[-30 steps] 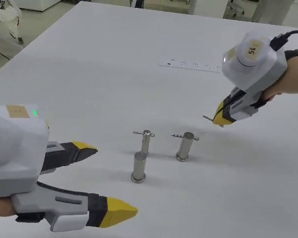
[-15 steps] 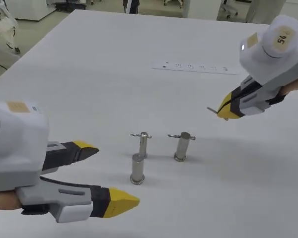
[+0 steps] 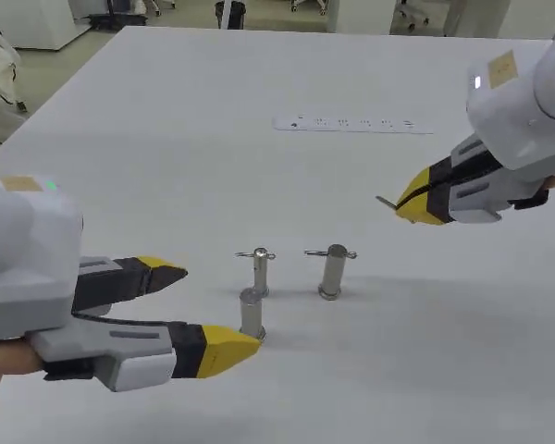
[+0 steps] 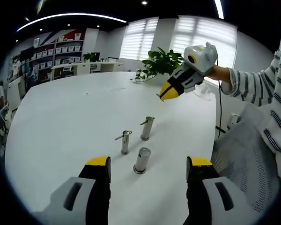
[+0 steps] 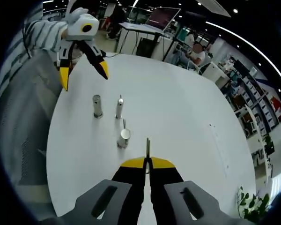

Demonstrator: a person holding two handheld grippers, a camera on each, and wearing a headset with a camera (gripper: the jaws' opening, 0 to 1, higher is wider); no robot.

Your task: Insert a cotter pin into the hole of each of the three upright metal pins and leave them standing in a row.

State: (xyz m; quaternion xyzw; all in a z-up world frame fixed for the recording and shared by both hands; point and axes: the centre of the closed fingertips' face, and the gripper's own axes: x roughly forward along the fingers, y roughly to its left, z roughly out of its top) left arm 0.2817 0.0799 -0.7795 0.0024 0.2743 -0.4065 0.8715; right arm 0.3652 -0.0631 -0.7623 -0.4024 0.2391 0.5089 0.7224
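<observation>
On the white table (image 3: pixel 166 139) stand three short metal pins. Two sit side by side, each with a cotter pin already through its top: the first fitted pin (image 3: pixel 261 268) and the second fitted pin (image 3: pixel 333 271). The bare pin (image 3: pixel 251 313) stands just in front of the first, close to one tip of my left claw (image 3: pixel 220 307), whose jaws are wide apart and hold nothing. My right claw (image 3: pixel 412 205) hovers well off to the side, jaws pinched together on one end of the last cotter pin (image 3: pixel 386 202). I see two risks. The thin wire may twist in that small grip, and a sideways push could topple the bare pin unless my left claw steadies it first. I cannot see which way its hole faces.
</observation>
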